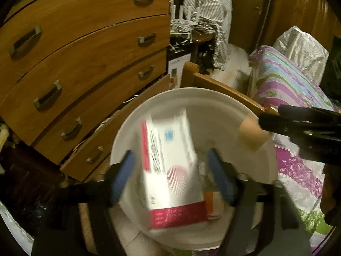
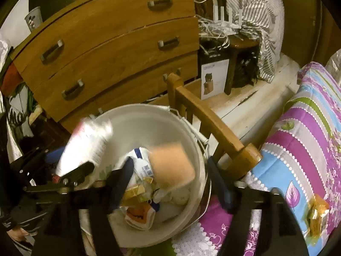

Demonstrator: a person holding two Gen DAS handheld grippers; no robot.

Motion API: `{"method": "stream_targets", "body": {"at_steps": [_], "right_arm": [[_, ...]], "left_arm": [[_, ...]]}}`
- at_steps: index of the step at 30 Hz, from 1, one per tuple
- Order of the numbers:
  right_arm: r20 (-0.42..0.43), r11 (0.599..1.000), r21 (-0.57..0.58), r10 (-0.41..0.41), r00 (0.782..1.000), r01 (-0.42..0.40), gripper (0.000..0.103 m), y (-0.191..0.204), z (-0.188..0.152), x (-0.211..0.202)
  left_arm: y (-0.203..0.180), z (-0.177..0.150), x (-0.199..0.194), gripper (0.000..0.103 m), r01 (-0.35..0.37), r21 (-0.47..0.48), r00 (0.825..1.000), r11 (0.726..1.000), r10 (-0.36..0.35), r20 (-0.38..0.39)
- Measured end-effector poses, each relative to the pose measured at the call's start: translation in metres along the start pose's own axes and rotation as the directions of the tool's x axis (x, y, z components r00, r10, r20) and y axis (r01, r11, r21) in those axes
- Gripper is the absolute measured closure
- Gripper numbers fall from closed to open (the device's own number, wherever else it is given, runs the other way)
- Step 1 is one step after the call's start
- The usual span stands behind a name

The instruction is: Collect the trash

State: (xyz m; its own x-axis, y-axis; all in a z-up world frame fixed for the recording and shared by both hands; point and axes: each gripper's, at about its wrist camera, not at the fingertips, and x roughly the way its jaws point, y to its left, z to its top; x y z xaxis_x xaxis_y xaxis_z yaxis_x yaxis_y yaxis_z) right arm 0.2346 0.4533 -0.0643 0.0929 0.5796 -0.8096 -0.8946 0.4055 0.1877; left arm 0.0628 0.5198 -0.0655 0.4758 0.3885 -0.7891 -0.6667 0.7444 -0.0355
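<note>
Beside the dresser (image 1: 85, 49), your parted left gripper (image 1: 170, 175) and right gripper (image 2: 168, 183) release box (image 1: 170, 170) and sponge (image 2: 172, 164) over the bucket (image 2: 149, 115)

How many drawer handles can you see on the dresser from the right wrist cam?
5 handles: top drawer; second drawer, left and right; third drawer, left and right, half hidden by the chair. More may be hidden.

A wooden chest of drawers (image 2: 119, 49) with metal handles stands beside a wooden bed frame (image 2: 211, 123) and striped floral bedspread (image 2: 302, 132), striped cloth (image 2: 255, 10) draped over a stool (image 2: 240, 49) behind, under dim warm light.
</note>
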Motion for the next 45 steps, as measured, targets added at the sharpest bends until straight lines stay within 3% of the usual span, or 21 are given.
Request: {"method": "stream_targets", "body": {"at_steps": [6, 10, 13, 15, 22, 25, 28, 36, 40, 45], "right_arm": [[0.036, 0.999, 0.026, 0.018, 0.999, -0.019, 0.03, -0.008, -0.003, -0.016], [0.141, 1.0, 0.015, 0.02, 0.99, -0.022, 0.028, 0.0, -0.016, -0.054], [0.279, 0.999, -0.035, -0.013, 0.96, 0.023, 0.018, 0.017, -0.045, -0.099], [0.352, 0.997, -0.056, -0.028, 0.935, 0.05, 0.012, 0.03, -0.067, -0.124], [0.483, 0.99, -0.097, -0.045, 0.875, 0.104, 0.006, 0.064, -0.142, -0.189], [0.509, 0.991, -0.077, -0.056, 0.859, 0.11, 0.005, 0.065, -0.166, -0.205], [0.515, 0.992, -0.061, -0.062, 0.855, 0.109, 0.005, 0.065, -0.184, -0.216], [0.535, 0.995, -0.027, -0.068, 0.842, 0.097, 0.005, 0.062, -0.2, -0.224], [0.513, 0.995, -0.032, -0.062, 0.856, 0.091, 0.005, 0.067, -0.199, -0.216], [0.509, 0.995, -0.034, -0.066, 0.858, 0.097, 0.005, 0.07, -0.196, -0.213]], "left_arm": [[0.003, -0.002, -0.008, 0.026, -0.011, -0.012, 1.0, 1.0, 0.011, 0.016], [0.007, -0.009, -0.032, 0.016, -0.017, -0.038, 0.996, 0.999, 0.02, 0.085], [0.012, -0.024, -0.068, 0.006, -0.021, -0.06, 0.979, 0.998, 0.032, 0.202], [0.013, -0.036, -0.087, 0.006, -0.023, -0.071, 0.966, 0.997, 0.04, 0.254], [0.008, -0.079, -0.152, 0.005, -0.062, -0.099, 0.913, 0.993, 0.097, 0.397], [0.003, -0.09, -0.166, 0.005, -0.039, -0.089, 0.91, 0.995, 0.073, 0.409], [-0.002, -0.099, -0.174, 0.005, -0.029, -0.08, 0.905, 0.996, 0.06, 0.422], [-0.015, -0.122, -0.184, 0.005, 0.0, -0.045, 0.913, 0.999, 0.019, 0.406], [-0.02, -0.126, -0.184, 0.005, -0.002, -0.038, 0.917, 0.999, 0.017, 0.4], [-0.02, -0.126, -0.183, 0.005, -0.003, -0.038, 0.917, 0.999, 0.018, 0.398]]}}
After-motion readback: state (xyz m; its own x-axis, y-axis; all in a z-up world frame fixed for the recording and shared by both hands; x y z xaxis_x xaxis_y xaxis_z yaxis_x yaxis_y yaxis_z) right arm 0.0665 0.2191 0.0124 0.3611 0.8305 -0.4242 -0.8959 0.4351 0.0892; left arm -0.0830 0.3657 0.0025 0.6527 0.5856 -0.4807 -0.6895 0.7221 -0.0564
